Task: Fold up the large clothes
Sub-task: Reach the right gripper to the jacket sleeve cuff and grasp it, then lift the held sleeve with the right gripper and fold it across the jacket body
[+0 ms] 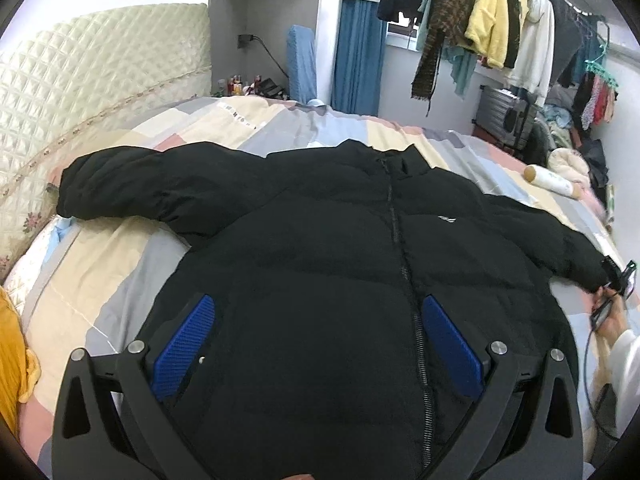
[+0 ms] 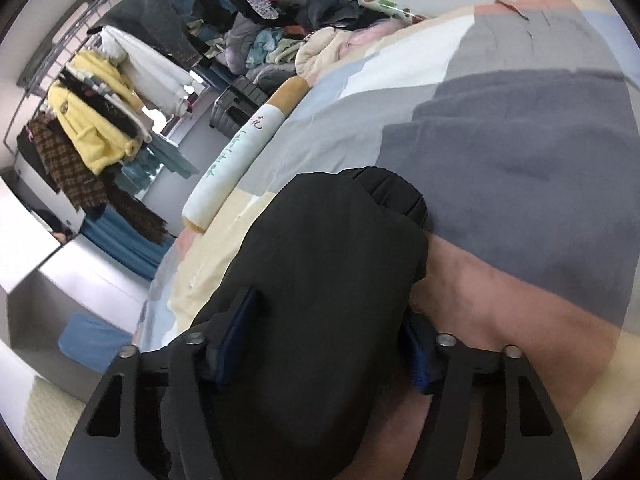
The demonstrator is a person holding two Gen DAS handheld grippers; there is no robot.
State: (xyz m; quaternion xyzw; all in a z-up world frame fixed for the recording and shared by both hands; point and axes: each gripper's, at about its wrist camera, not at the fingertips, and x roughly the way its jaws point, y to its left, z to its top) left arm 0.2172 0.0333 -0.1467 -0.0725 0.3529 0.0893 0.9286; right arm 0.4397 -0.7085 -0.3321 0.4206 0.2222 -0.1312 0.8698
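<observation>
A black puffer jacket point(image 1: 340, 248) lies front up on the bed, zipped, both sleeves spread out. My left gripper point(image 1: 316, 308) is open above the jacket's lower front, with its blue pads point(image 1: 188, 344) apart and nothing between them. My right gripper point(image 2: 328, 320) is shut on the end of the jacket's right sleeve point(image 2: 328, 264), whose ribbed cuff point(image 2: 396, 196) sticks out past the fingers. The right gripper also shows in the left wrist view point(image 1: 616, 280) at the sleeve end on the right.
The bed has a patchwork cover point(image 1: 200, 120) and a quilted headboard point(image 1: 80, 92). A long white bolster point(image 2: 244, 148) lies at the bed's edge. A clothes rack point(image 1: 500, 20) and piled clothes point(image 2: 280, 40) stand beyond. A yellow cloth point(image 1: 12, 356) lies at the left.
</observation>
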